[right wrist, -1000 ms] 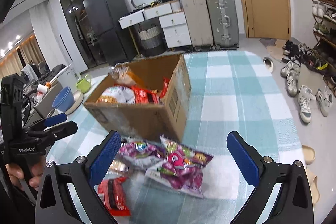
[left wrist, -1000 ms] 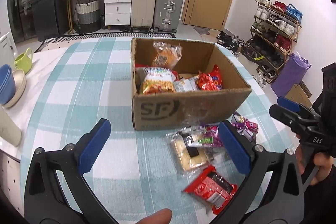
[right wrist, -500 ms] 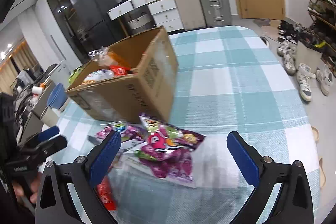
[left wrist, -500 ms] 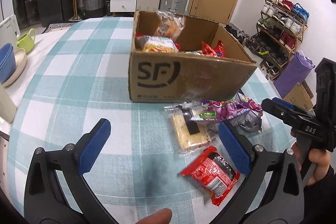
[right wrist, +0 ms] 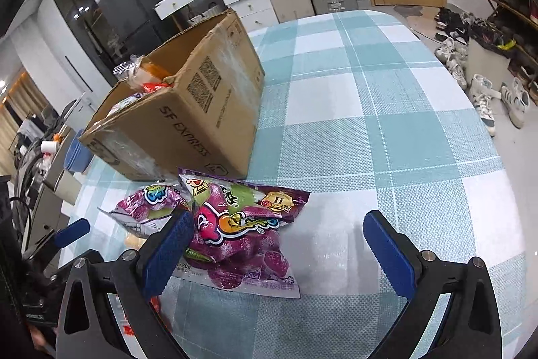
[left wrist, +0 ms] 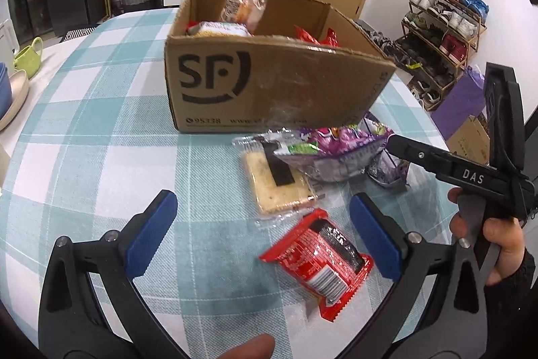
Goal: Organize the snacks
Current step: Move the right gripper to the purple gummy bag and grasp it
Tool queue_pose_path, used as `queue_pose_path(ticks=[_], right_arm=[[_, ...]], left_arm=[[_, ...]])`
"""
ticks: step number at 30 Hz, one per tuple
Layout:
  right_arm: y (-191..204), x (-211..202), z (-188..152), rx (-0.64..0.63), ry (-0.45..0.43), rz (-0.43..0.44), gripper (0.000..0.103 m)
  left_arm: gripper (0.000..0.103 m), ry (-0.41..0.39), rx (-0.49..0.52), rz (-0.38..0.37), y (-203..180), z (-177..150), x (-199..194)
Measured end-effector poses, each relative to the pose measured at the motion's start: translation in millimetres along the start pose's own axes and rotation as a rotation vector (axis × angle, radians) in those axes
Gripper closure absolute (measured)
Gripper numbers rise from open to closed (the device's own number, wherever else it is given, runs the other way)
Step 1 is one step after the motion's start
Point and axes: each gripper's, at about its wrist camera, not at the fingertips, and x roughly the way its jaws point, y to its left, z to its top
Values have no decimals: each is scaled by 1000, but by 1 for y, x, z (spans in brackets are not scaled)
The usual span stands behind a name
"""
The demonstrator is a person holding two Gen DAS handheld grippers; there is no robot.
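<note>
As seen from the left wrist, the left gripper (left wrist: 262, 234) hangs with its fingers spread wide over the checked tablecloth (left wrist: 101, 130), holding nothing. A red snack packet (left wrist: 317, 259) lies flat between the blue pads; a clear-wrapped cracker pack (left wrist: 274, 182) lies beyond it, partly under a purple candy bag (left wrist: 331, 148), all just in front of the cardboard box (left wrist: 269, 86), which already holds several snacks.

From the right wrist, the right gripper (right wrist: 279, 244) is likewise spread and empty, its left pad overlapping the candy bag (right wrist: 235, 224) in view; contact cannot be told. A second purple bag (right wrist: 151, 204) lies beside it, next to the box (right wrist: 188, 120).

These packets probably handle as light, soft and slippery film. Crimped edge seams give the firmest hold; the crackers look fragile, so a light pinch suits them.
</note>
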Motion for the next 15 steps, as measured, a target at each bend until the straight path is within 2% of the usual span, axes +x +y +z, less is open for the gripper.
queue_pose_path(ticks=[15], right_arm=[[16,6,-11,-91,25,5,1]], left_arm=[[1,47,8,-23,-8,-18,10]])
